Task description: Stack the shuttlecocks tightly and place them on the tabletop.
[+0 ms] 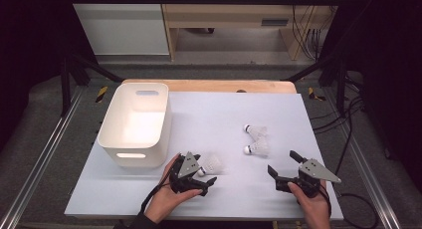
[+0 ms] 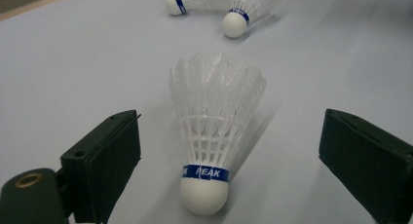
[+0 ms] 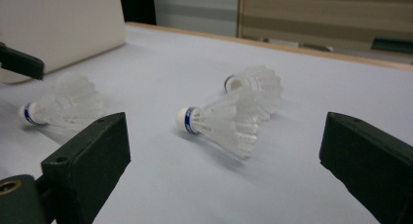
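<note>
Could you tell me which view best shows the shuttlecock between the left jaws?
The left gripper view: the shuttlecock lies close up, cork nearest, apart from both open jaws. The high view shows it small; the right gripper view shows it blurred at left.

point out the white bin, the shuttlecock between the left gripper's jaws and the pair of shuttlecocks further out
white bin [image 1: 110,139]: high view, on its near left rim
near shuttlecock [image 2: 216,104]: left gripper view, on its feather skirt
pair of shuttlecocks [image 1: 258,148]: high view, on the nearer one's skirt
</note>
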Available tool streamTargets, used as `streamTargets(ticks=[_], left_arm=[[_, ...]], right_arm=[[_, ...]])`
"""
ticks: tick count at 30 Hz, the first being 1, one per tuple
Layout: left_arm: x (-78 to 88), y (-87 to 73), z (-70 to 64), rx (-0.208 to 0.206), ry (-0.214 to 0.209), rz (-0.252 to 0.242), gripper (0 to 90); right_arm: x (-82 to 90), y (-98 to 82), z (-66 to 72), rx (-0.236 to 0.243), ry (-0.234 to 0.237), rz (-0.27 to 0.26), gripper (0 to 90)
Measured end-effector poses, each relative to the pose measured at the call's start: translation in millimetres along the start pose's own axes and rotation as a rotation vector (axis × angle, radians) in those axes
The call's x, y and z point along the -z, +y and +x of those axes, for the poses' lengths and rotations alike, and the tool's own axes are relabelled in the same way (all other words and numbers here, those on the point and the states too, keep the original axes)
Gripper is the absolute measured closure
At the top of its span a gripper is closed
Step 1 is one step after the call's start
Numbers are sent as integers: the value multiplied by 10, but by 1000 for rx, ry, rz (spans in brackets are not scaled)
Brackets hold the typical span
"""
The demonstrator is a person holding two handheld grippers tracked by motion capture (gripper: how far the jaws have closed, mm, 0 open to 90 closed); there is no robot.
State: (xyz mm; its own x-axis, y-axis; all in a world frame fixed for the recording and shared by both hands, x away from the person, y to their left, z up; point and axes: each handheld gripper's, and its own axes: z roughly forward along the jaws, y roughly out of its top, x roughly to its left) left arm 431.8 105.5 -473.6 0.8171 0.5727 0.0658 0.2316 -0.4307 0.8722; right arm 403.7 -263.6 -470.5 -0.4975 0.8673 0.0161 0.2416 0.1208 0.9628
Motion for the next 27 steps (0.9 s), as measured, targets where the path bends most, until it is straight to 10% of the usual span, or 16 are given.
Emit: streamTargets(ticks=[15,27], left_arm=[[462,-171,-91,78,52,-213,50],[643,-307,-44,114,88,-244,47]], right_arm=[[-340,237,-107,-43,21,218,131],[-710,258,-148,-84,69,320,330]])
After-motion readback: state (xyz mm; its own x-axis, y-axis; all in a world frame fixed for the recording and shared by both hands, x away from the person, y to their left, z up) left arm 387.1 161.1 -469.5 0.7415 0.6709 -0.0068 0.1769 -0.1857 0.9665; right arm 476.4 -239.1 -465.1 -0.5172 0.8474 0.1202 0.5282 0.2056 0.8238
